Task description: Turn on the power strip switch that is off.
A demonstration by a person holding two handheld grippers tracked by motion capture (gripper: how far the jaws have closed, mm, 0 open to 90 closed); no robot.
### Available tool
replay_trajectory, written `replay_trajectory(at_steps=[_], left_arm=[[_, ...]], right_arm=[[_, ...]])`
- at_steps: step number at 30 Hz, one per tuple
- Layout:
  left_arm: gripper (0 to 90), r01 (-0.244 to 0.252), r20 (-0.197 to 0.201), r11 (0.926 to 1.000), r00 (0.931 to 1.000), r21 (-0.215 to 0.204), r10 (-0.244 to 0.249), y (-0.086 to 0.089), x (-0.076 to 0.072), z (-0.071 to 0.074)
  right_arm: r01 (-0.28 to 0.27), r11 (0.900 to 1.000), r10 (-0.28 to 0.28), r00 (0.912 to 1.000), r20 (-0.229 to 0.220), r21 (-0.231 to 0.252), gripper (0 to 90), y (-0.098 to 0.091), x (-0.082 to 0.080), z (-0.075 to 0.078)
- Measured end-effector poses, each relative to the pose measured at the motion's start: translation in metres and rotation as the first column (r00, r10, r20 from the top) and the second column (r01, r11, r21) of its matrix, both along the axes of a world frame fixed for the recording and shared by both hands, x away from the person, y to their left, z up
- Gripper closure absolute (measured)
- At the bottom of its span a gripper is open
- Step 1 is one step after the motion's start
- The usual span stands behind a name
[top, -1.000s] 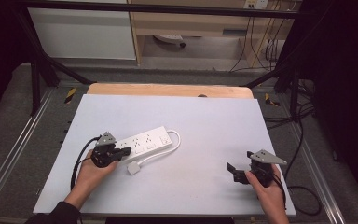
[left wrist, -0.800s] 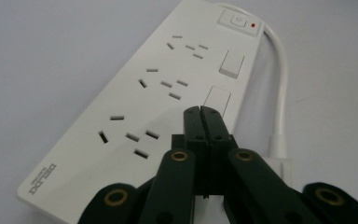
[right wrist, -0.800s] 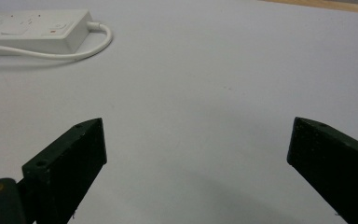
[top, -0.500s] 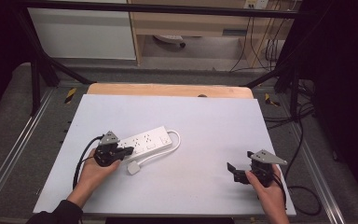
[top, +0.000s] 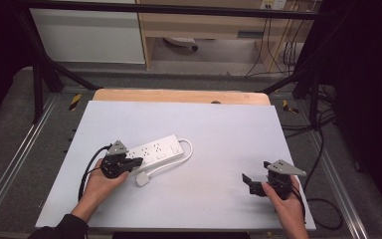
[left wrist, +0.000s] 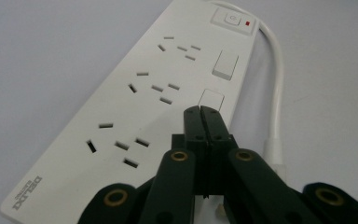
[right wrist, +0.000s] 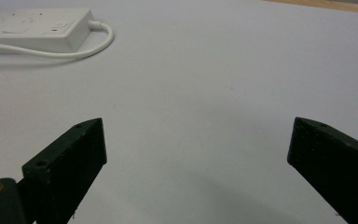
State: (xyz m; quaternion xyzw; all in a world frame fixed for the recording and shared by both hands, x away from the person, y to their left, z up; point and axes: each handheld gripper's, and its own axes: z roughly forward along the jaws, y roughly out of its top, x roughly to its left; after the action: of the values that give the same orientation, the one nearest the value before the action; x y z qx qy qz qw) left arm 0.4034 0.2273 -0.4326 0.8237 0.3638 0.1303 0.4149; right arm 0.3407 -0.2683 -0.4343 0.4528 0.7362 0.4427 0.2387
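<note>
White hard plastic makes up the power strip (top: 155, 152), which lies flat and aslant on the pale grey surface (top: 219, 129), left of the middle, its cord (top: 188, 148) looping from the far end back to a plug (top: 142, 179) just beside the near long edge. I judge it light, rigid and somewhat slick: a smooth shell that would slide across the surface under a sideways push rather than tip, with the stiff cord dragging behind it. The long side edges look like the best place to take hold, across the narrow width; the flat top offers nothing to pinch, and the cord would let the body swing.

Left tongs (left wrist: 200, 112) are shut tight with nothing between them, tips poised over the strip's top face near a square cover (left wrist: 211, 99); contact I cannot tell. Closed like that, they suit pressing a switch (left wrist: 232, 19) more than gripping. Right tongs (right wrist: 196, 140) stand wide open and empty, well apart from the strip, low over bare surface.
</note>
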Motion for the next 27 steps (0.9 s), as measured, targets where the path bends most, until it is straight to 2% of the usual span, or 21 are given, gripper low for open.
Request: replay_trajectory(at_steps=[9,19,27], left_arm=[[90.0,-0.010,0.000,1.0000,1.0000,0.001,0.010,0.0037,0.0006,-0.0003],[90.0,-0.014,-0.017,0.9998,0.9998,-0.013,0.013,0.0047,0.0014,-0.0005],[90.0,-0.013,-0.027,0.9999,0.9995,-0.002,0.013,0.0038,0.0022,-0.0014]], right_arm=[[-0.005,1.0000,0.005,1.0000,-0.001,-0.006,4.7,-0.0001,0.0003,-0.0004],[-0.007,0.9999,0.007,0.9999,-0.010,-0.008,4.5,0.0001,0.0004,-0.0007],[-0.007,1.0000,0.006,0.9999,-0.012,-0.005,4.5,0.0003,0.0003,-0.0008]])
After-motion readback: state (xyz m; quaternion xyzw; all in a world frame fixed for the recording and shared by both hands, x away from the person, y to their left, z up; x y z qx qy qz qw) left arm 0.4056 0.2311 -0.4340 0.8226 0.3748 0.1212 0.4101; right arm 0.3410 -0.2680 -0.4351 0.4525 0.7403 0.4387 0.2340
